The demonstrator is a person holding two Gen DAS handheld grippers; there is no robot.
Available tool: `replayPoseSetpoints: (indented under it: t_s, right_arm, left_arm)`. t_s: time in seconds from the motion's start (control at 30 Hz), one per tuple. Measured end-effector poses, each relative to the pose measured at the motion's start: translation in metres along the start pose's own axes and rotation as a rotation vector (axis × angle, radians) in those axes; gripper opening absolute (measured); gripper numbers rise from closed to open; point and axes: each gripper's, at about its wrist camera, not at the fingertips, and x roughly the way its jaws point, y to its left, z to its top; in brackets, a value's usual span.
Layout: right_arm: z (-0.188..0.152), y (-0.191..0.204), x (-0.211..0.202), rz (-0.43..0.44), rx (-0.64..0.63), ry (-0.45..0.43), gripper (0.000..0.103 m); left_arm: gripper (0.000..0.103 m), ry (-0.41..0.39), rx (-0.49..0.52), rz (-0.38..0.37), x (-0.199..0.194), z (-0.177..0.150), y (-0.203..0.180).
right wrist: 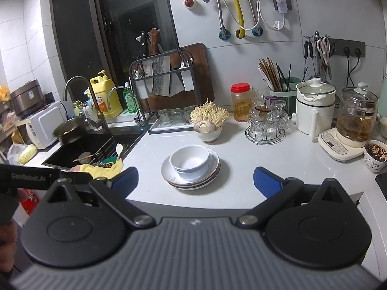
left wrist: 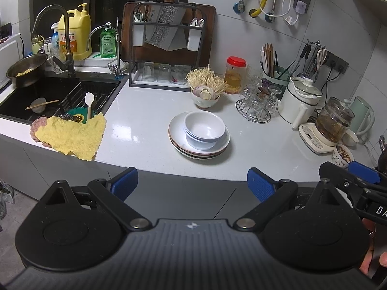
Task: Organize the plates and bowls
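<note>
White bowls (left wrist: 204, 130) on plates (left wrist: 177, 130), beyond open claws (left wrist: 192, 183)

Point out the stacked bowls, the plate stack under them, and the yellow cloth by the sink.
stacked bowls (left wrist: 204, 126): left wrist view, inside of the top bowl.
plate stack (left wrist: 176, 130): left wrist view, bare left rim of the top plate.
yellow cloth (left wrist: 72, 136): left wrist view, middle of the cloth.

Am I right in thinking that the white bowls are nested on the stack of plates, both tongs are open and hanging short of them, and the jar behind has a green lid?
Not quite: the jar has a red lid, as the right wrist view shows. The rest holds: the white bowls sit nested on the stack of plates, and the left tongs and right tongs are open, short of them.
</note>
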Motion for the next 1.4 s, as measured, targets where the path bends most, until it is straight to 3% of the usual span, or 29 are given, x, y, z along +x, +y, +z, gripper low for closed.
replayPoseSetpoints:
  t_s: [1.4]
  right_arm:
    - [-0.014, -0.005, -0.009, -0.027, -0.006, 0.034, 0.103]
  left_arm:
    - [0.1, 0.025, 0.015, -0.006, 0.002, -0.025, -0.015]
